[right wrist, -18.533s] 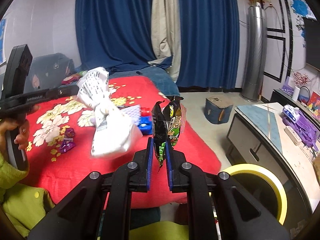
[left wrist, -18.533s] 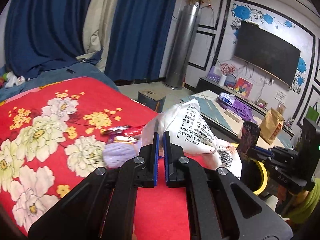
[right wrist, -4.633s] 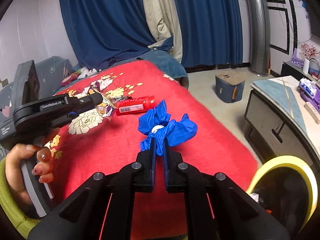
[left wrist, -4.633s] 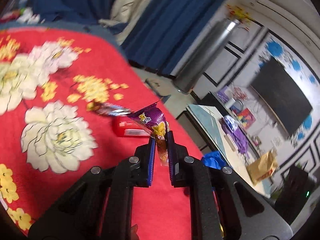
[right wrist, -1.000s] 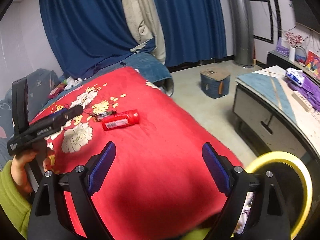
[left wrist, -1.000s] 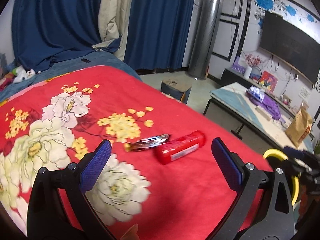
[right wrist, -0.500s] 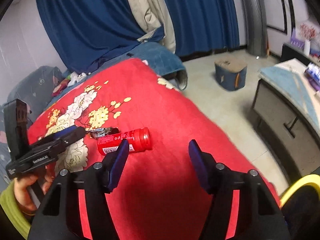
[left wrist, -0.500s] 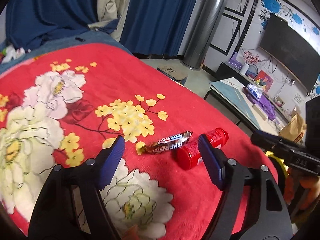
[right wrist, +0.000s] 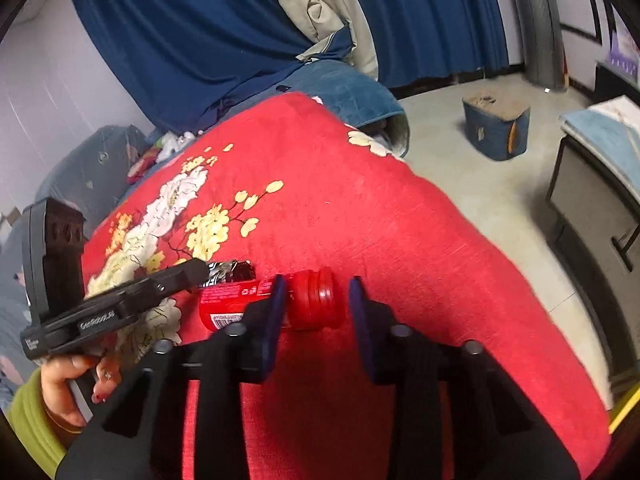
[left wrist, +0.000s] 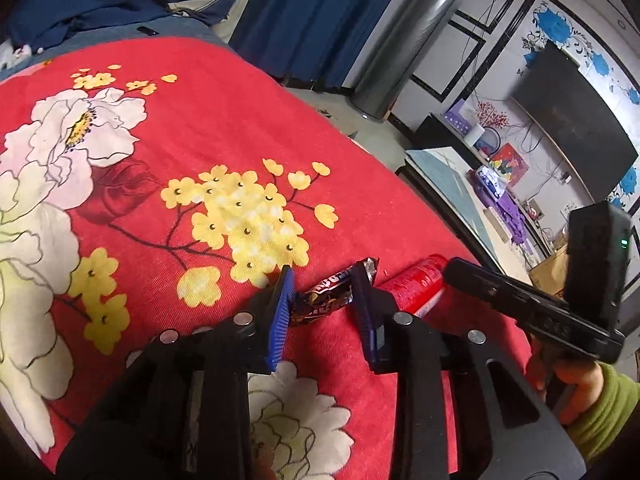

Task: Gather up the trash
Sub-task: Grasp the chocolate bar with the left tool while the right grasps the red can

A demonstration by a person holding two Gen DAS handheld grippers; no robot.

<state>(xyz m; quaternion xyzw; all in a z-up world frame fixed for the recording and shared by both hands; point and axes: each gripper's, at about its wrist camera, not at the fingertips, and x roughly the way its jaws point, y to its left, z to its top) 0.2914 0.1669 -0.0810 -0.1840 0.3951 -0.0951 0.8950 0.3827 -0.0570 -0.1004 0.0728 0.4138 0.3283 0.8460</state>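
Note:
A dark candy bar wrapper (left wrist: 328, 295) lies on the red flowered blanket (left wrist: 224, 128). My left gripper (left wrist: 322, 280) is open, with one finger on each side of the wrapper. A red bottle (right wrist: 276, 300) lies beside it on its side, cap end toward the right gripper. My right gripper (right wrist: 316, 286) is open around the bottle's red cap. The bottle also shows in the left wrist view (left wrist: 416, 284), just right of the wrapper. The wrapper shows in the right wrist view (right wrist: 232, 270) behind the left gripper's finger.
The blanket drops off to a grey floor with a blue stool (right wrist: 496, 128). A low table (left wrist: 460, 184) and a TV (left wrist: 572, 108) stand to the right. A yellow bin rim (right wrist: 624, 412) shows at the lower right. Blue curtains (right wrist: 224, 32) hang behind.
Both grippers have come down to the blanket and narrowed. The left now straddles the candy wrapper and the right straddles the bottle's cap.

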